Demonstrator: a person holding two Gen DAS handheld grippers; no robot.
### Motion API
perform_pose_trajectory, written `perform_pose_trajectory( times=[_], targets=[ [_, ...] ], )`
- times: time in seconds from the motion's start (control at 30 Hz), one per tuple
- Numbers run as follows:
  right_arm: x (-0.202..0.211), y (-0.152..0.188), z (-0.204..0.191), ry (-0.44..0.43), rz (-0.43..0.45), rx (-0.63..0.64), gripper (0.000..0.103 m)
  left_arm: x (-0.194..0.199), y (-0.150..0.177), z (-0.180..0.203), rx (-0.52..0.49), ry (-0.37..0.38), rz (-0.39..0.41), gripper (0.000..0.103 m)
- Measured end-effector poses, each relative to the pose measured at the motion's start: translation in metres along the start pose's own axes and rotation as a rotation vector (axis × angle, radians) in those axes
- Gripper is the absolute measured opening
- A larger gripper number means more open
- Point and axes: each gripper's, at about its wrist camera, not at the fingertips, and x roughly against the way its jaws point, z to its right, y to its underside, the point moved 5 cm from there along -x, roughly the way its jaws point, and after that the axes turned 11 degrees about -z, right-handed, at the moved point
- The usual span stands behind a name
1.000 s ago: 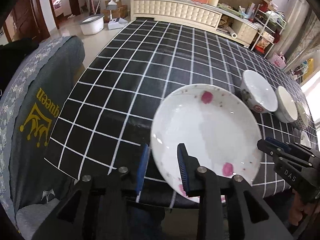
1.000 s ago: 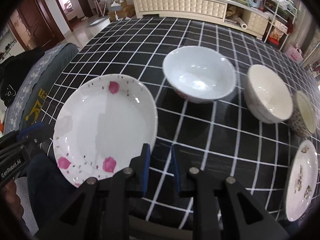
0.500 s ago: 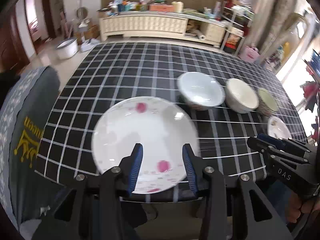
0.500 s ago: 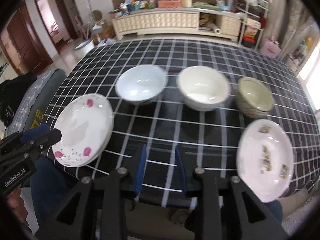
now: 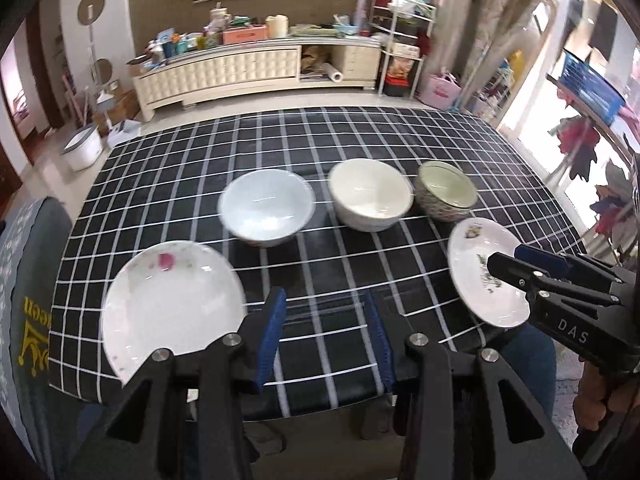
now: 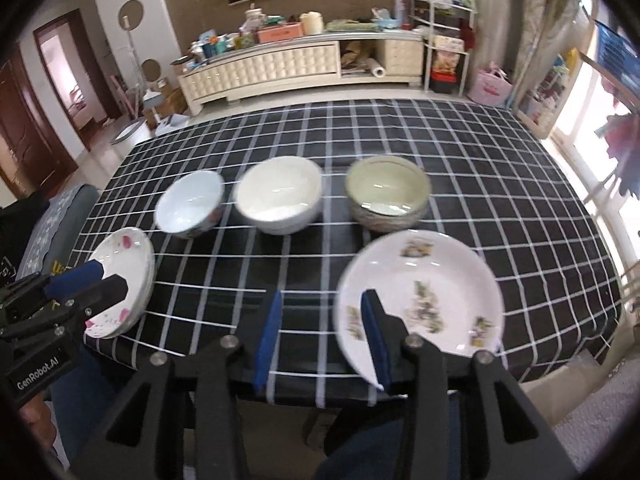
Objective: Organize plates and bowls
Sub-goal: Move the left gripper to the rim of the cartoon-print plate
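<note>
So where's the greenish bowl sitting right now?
The greenish bowl ends the row of three, right of the cream bowl, just behind the flowered plate.

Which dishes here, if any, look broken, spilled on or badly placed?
Nothing broken or spilled. Only placement stands out: the pink-flower plate and the other plate both sit at the table's near edge, and the latter seems to overhang it. The three bowls stand upright in a row.

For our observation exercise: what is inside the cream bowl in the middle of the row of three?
The cream bowl shows only a bare glazed interior with some glare, and no food or utensils. Its near rim hides the lower part of the near inner wall.
</note>
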Motion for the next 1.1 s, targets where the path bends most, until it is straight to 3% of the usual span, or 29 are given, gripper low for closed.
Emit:
perform_pose_trajectory(
  times=[0.27, 0.57, 0.67, 1.1],
  targets=[
    [-0.006, 0.007, 0.056, 0.027, -0.026, -0.056, 0.046, -0.024, -0.013, 0.060, -0.077, 0.037, -0.045, 0.038],
    [-0.024, 0.012, 0.103, 0.026, -0.090, -0.083, 0.046, -0.068, -0.016, 0.114, -0.127, 0.115, -0.147, 0.038],
    [-0.032, 0.016, 0.114, 0.022, -0.117, -0.089, 0.045, -0.083, -0.017, 0.123, -0.111, 0.145, -0.181, 0.038],
    [-0.059, 0.016, 0.155, 0.061, -0.156, -0.114, 0.045, -0.131, -0.026, 0.140, -0.091, 0.131, -0.259, 0.038]
  ],
)
